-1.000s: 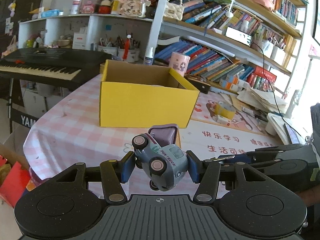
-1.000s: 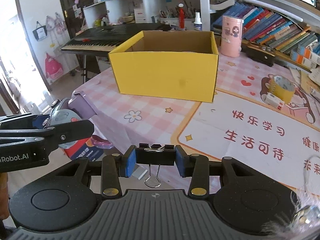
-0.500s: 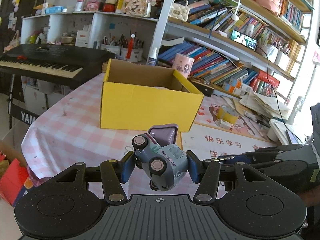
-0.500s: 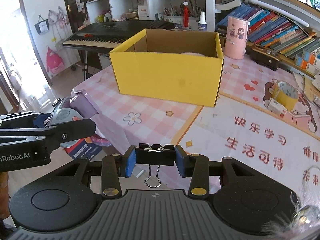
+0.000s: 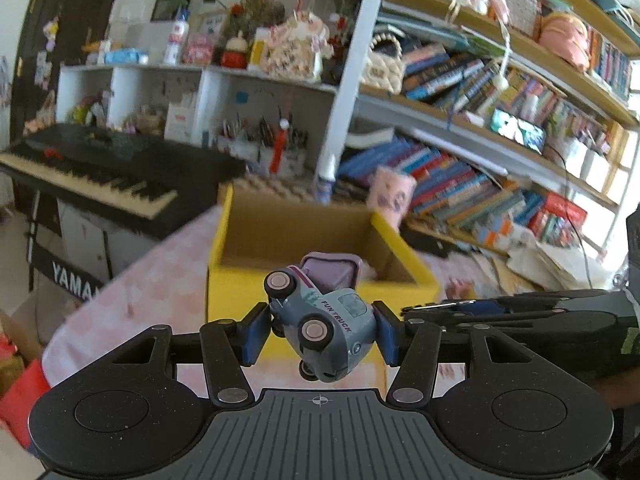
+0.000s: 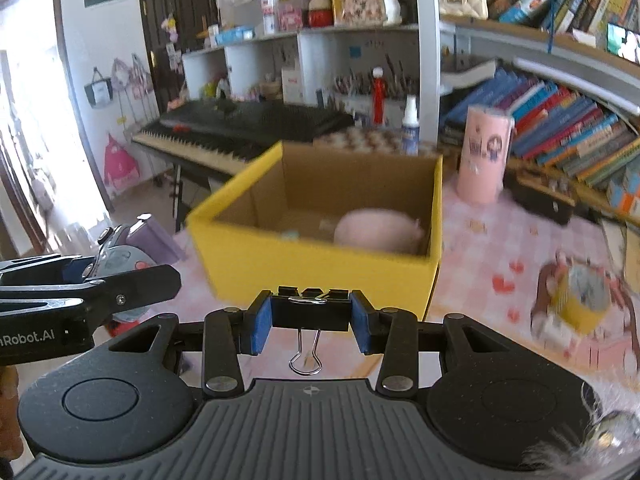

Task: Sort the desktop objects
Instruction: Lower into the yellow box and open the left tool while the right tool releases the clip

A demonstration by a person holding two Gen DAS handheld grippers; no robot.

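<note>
My left gripper (image 5: 320, 330) is clamped on a grey-blue toy truck (image 5: 326, 328), which sits tilted between my blue pads (image 5: 256, 330), one wheel toward the camera and its purple bed pointing ahead. My right gripper (image 6: 310, 322) is closed on a black binder clip (image 6: 310, 312), pinched by its body with the wire handle hanging below my fingers. Both are in the air, touching nothing but my pads.

Just ahead of both sets of fingertips stands the yellow box (image 6: 320, 264), open at the top; I judge it to be where these things belong. From the right wrist I look over its near wall onto a pale pink rounded thing (image 6: 376, 230) lying against the inner right side, with something small and blurred just to its left that I cannot make out. So some sorting looks done, and the two things I hold have not yet gone in.

Off to the right of my right fingers, on the pink checked tablecloth (image 6: 500, 256), a roll of tape (image 6: 580, 300) lies outside the box, probably yet to be sorted. Beyond the box's far right corner a pink cup (image 6: 484, 158) stands upright.
</note>
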